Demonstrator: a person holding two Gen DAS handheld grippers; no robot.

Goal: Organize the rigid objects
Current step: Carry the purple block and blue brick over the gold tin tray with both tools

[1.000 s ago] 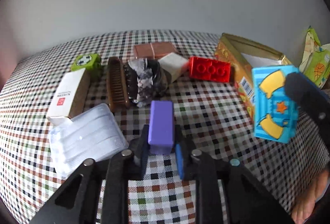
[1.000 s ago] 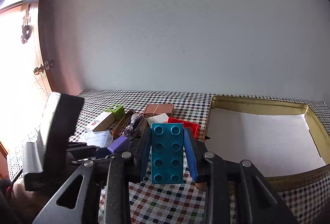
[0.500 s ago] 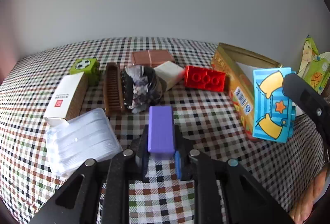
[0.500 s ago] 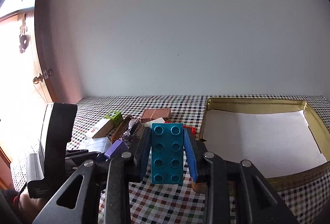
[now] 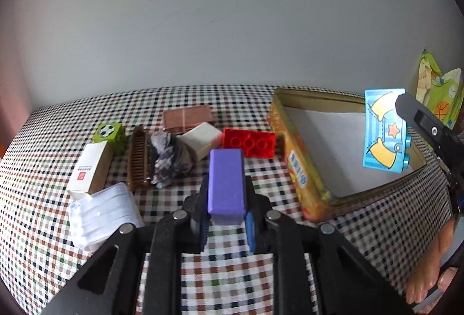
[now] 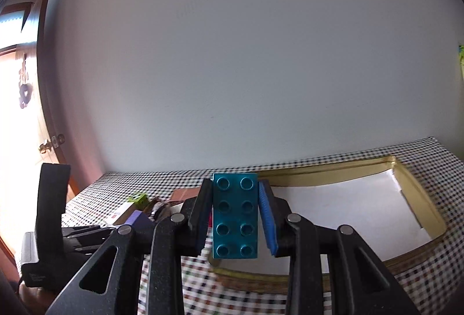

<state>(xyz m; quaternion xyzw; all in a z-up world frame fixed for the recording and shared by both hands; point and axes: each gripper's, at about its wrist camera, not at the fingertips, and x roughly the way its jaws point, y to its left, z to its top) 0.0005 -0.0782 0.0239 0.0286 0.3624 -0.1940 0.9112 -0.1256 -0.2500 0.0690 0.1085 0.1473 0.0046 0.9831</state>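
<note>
My left gripper (image 5: pixel 226 193) is shut on a purple block (image 5: pixel 225 181), held above the checked tablecloth. My right gripper (image 6: pixel 235 193) is shut on a teal studded brick (image 6: pixel 235 216), lifted in front of the gold tin box (image 6: pixel 417 193) with white lining. In the left wrist view that same brick (image 5: pixel 384 130), showing its pale blue picture side, hangs over the tin box (image 5: pixel 293 152) at the right, pinched by a black finger (image 5: pixel 426 123). A red brick (image 5: pixel 249 142) lies on the cloth just left of the box.
On the cloth lie a green football cube (image 5: pixel 108 132), a white carton (image 5: pixel 88 167), a wooden comb (image 5: pixel 139 158), a crumpled dark wrapper (image 5: pixel 169 158), a cream block (image 5: pixel 201 139), a copper-coloured flat box (image 5: pixel 187 117) and a clear plastic pack (image 5: pixel 101 216). A snack bag (image 5: pixel 438 94) stands far right.
Both grippers rose and moved toward the tin box with their blocks. The teal brick now hangs over the box instead of in front of it.
</note>
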